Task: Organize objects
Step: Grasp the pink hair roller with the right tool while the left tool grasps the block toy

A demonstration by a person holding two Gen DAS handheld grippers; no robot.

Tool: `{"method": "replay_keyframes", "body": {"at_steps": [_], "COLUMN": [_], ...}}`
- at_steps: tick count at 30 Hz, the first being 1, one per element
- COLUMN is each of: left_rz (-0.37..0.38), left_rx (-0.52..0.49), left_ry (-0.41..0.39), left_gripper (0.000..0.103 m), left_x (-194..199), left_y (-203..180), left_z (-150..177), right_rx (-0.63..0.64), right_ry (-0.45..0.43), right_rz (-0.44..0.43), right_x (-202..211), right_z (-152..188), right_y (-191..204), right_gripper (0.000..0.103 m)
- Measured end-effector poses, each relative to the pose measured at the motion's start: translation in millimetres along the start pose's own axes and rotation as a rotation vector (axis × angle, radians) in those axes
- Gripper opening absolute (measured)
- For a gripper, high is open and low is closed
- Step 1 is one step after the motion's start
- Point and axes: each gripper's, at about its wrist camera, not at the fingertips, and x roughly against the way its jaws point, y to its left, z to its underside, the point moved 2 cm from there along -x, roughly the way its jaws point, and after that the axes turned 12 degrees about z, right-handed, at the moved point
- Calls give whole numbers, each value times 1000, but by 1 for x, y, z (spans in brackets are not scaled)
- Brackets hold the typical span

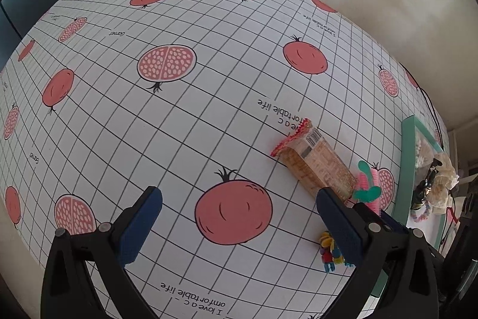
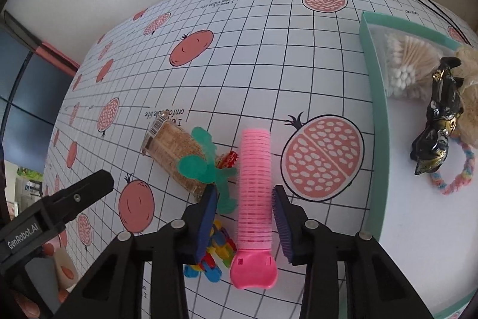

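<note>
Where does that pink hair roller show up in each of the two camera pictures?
Left wrist view: the pink roller is at the lower right, partly hidden behind a green clip, beside the snack packet.
Right wrist view: the pink roller is at the lower centre, between the fingers of the right hand-held gripper.
Shared landmark: the snack packet, left of the roller in both views.
</note>
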Motion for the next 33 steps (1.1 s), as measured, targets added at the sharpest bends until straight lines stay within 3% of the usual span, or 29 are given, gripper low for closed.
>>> {"method": "replay_keyframes", "body": {"at_steps": [3,20,33], "left_rz": [7,69,111], "left_rx": [-15,-120,-60], "left_ry": [7,97,131], "left_gripper": [103,103,103], "left_x": [-1,-16,-26], "left_y": [-7,-43,-47], "left_z": [2,19,22], "right_rx": [8,69,57], "right_ry": [3,51,24], "right_rz": [4,86,85], "right_x": [2,-2,17], "right_z": [1,10,11], "right_y": [-3,-14,-33], "right_gripper": [33,28,27]}}
